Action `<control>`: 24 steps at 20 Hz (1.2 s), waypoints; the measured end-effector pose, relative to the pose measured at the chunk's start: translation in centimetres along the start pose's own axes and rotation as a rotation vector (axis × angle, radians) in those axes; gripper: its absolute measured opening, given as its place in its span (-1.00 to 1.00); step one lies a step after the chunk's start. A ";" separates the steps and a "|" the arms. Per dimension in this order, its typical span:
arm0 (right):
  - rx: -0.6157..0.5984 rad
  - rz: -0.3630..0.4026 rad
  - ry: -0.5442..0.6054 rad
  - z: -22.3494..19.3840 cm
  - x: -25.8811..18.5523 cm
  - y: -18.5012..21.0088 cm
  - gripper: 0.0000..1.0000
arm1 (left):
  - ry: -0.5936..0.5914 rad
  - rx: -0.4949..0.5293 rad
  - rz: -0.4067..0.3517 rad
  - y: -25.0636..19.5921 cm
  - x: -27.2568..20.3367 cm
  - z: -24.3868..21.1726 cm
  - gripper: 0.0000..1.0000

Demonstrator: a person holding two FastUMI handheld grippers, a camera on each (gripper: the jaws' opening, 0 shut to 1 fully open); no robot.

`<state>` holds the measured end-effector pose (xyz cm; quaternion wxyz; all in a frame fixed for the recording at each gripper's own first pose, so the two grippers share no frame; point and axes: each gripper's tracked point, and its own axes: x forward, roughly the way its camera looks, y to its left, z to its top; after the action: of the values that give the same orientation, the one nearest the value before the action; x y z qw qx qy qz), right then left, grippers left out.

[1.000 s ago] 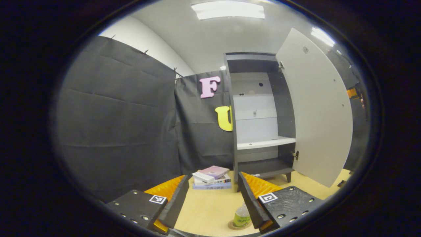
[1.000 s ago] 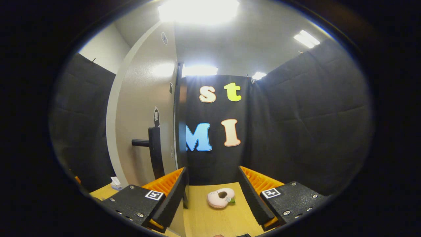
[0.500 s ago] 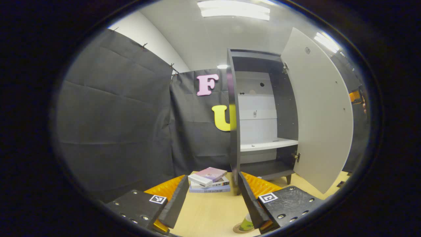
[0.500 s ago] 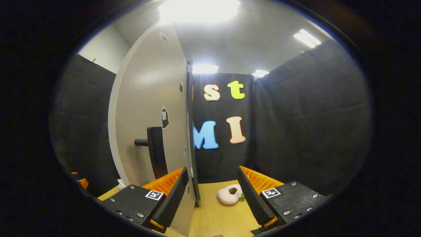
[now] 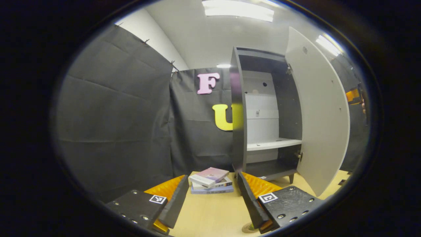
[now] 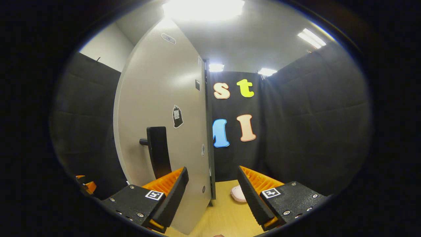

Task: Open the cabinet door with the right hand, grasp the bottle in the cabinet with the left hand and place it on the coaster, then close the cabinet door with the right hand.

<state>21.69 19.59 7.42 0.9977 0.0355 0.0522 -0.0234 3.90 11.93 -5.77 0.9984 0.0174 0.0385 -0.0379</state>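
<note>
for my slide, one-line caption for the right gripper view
Open tongs face the swung-out cabinet door and its dark handle.

Coaster (image 5: pixel 247 227) at six o'clock in the left gripper view, mostly hidden behind the left tongs' right finger (image 5: pixel 253 204); whether anything stands on it, impossible to tell. Pale soft toy (image 6: pixel 237 193) on the table (image 6: pixel 223 214) in the right gripper view, half covered by a finger (image 6: pixel 251 194) of the right tongs. Door handle (image 6: pixel 157 151) partly hidden low down.
</note>
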 end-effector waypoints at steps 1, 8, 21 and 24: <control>0.004 0.004 -0.001 0.0 0.1 0.6 0.85 | 0.001 -0.001 0.000 0.5 0.2 -0.2 0.71; -0.007 0.026 -0.005 -0.1 1.0 4.4 0.85 | 0.012 -0.010 0.008 3.6 0.4 -1.3 0.71; -0.011 0.108 -0.004 -1.0 4.9 11.7 0.88 | 0.024 -0.001 0.033 7.7 0.5 -2.8 0.80; -0.005 0.129 0.001 -1.4 5.8 13.1 0.88 | 0.026 0.000 0.036 8.5 0.3 -2.6 0.80</control>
<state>27.92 32.49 6.28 0.9972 0.0362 0.0504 0.0409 4.65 20.49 -8.07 0.9983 0.0186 0.0509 -0.0197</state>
